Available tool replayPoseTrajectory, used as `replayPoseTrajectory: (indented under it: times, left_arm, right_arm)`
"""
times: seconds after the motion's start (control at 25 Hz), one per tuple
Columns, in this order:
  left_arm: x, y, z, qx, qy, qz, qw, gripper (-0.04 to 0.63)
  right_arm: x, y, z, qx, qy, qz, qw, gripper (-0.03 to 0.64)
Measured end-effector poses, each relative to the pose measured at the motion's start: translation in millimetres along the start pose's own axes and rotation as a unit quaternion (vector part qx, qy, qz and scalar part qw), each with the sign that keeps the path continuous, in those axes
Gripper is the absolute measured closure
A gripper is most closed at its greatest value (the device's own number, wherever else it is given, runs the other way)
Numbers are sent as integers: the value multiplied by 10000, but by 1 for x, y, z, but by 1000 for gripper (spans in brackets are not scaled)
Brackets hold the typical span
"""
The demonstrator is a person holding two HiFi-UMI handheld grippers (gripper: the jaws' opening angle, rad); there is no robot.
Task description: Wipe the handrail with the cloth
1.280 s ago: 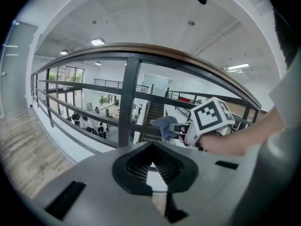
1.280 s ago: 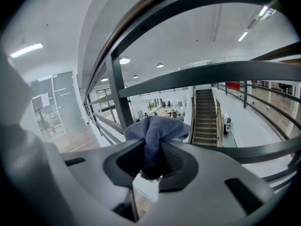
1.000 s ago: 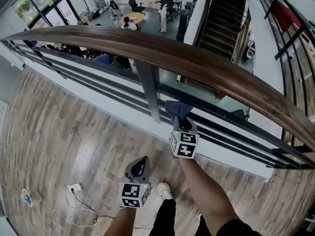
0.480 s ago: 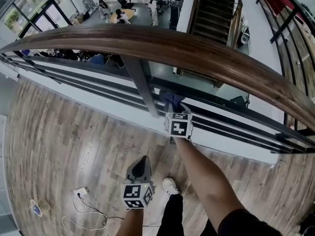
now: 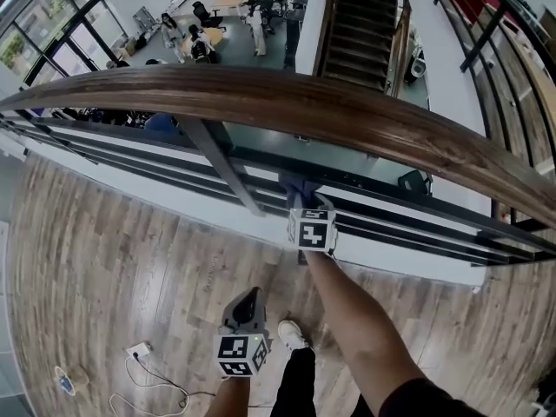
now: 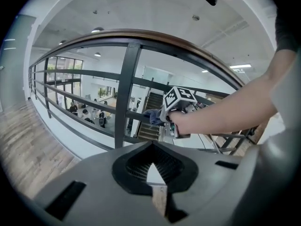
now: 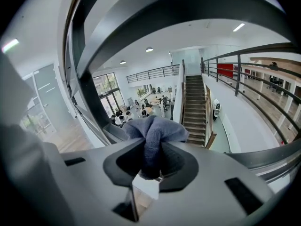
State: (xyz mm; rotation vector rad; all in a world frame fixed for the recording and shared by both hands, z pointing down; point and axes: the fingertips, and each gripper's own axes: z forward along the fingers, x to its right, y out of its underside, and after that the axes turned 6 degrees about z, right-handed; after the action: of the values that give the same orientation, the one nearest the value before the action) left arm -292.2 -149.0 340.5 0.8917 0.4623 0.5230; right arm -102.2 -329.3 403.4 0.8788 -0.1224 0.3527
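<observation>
Right gripper view: fingers (image 7: 123,165) pinch bunched blue cloth (image 7: 155,131) | left fingers (image 6: 134,166) together | curved wooden handrail (image 5: 347,111)

floor (image 5: 104,250): wood planks | white plug and cable (image 5: 137,351) | shoe (image 5: 291,335)

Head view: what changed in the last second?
The right tongs, shut on the crumpled blue cloth, reached slightly further out toward the dark metal bars under the brown wooden handrail. The view itself also shifted. Unchanged: the cloth is still gripped and off the handrail. The left tongs stay low, shut and empty.
</observation>
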Motion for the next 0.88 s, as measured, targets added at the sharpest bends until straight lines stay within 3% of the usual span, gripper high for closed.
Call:
replayPoseTrajectory:
  times: [0.2,0.64,0.88]
  left_arm:
    - [28,17,10,-51,57,-122,9999,594]
    - [140,16,46,-170,726,382,9965,594]
    - [198,28,70,-318,988,391,9938,594]
  right_arm:
    - [51,6,-17,-12,164,141,9998,542]
    - [174,18,-80,62,440,133,9989,540]
    - [244,27,-112,141,504,316,9981,538]
